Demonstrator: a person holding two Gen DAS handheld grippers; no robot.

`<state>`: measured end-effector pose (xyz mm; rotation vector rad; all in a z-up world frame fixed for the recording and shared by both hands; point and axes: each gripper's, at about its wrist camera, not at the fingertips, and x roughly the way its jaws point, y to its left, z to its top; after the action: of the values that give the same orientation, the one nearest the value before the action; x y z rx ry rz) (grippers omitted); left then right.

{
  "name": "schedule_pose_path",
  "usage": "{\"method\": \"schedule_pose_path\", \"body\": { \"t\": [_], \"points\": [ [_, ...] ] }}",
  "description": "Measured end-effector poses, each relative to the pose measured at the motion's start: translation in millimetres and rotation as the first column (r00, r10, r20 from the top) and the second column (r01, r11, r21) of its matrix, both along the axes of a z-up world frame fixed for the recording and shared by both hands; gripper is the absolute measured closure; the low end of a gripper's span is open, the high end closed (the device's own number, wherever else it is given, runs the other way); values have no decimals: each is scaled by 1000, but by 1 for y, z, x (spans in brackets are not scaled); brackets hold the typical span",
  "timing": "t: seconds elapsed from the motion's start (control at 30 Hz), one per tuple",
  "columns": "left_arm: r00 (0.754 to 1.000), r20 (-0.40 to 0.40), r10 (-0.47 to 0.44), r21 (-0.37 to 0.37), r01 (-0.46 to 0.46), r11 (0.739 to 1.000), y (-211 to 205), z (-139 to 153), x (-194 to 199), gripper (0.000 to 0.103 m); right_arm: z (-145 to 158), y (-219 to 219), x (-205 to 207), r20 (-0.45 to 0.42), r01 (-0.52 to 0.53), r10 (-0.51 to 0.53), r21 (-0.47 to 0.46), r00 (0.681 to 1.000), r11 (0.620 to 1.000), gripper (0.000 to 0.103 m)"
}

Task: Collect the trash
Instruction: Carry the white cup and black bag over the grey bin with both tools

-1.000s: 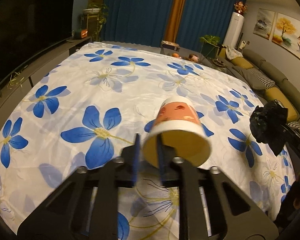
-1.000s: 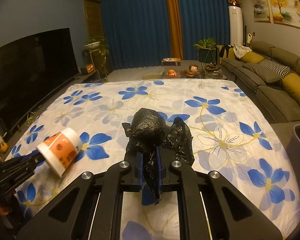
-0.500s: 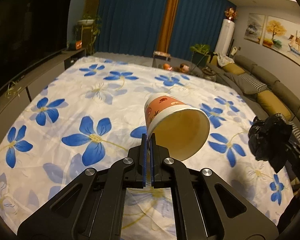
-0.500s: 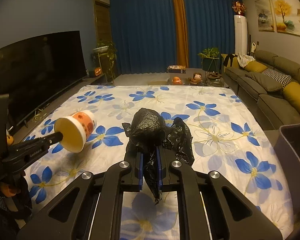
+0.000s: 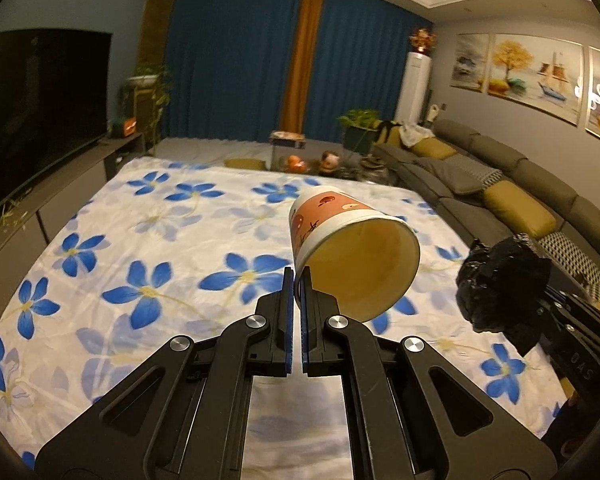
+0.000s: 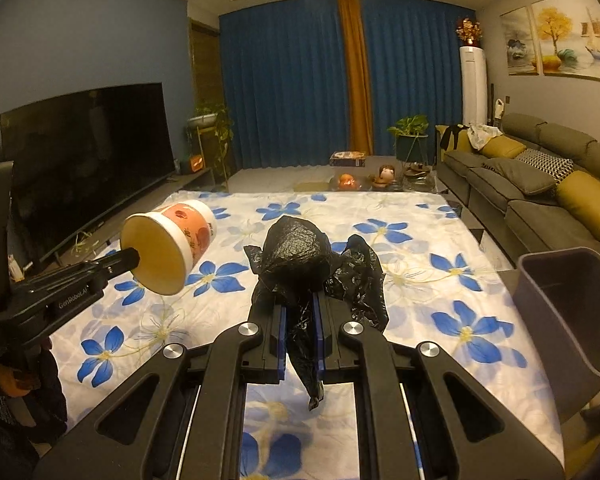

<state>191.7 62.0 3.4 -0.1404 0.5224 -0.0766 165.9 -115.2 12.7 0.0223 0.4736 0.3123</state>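
Left gripper: your left gripper (image 5: 297, 280) has its two blue pads clamped together on the rim wall of the paper cup (image 5: 350, 248), one pad inside the mouth and one outside.
Paper cup: it hangs in the air above the floral sheet (image 5: 148, 248), tipped on its side, with the open mouth turned back toward your left camera and the orange printed base pointing away. From your right camera the cup (image 6: 170, 246) shows over the left part of the sheet, on the tip of the left gripper (image 6: 134, 258).
Right gripper: your right gripper (image 6: 300, 308) is pinched on the black plastic bag (image 6: 300, 256); the fingers stand only a little apart, with the bag's neck squeezed between them.
Black plastic bag: the crumpled bulk sits above the fingertips, and a thin tail hangs down between the fingers. It is clear of the sheet, over its middle. In your left camera the bag (image 5: 500, 276) is off the sheet's right edge side.
Bin: a dark grey bin (image 6: 572, 304) stands just beside the right edge of the sheet, its mouth open upward.
Sheet: white with blue flowers, spread flat.
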Motion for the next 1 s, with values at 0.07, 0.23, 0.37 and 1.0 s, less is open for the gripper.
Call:
{"method": "schedule_pose_path", "body": {
  "t": [0.07,0.23,0.37,1.0],
  "points": [
    [1000,8,-26,3,26,1000,-14,4,-3,101,3,-12,-5,6,15,-15,11,1000,1000,92],
    [995,25,-95,21,95,995,-56,11,-4,101,7,-43,-14,19,63,-63,29,998,998,92],
    [987,31,-156,29,155,987,-94,16,1,101,11,-73,-17,30,115,-116,38,993,993,92],
    [892,66,-447,3,447,894,-291,21,49,101,24,-243,-14,68,460,-467,92,882,883,91]
  ]
}}
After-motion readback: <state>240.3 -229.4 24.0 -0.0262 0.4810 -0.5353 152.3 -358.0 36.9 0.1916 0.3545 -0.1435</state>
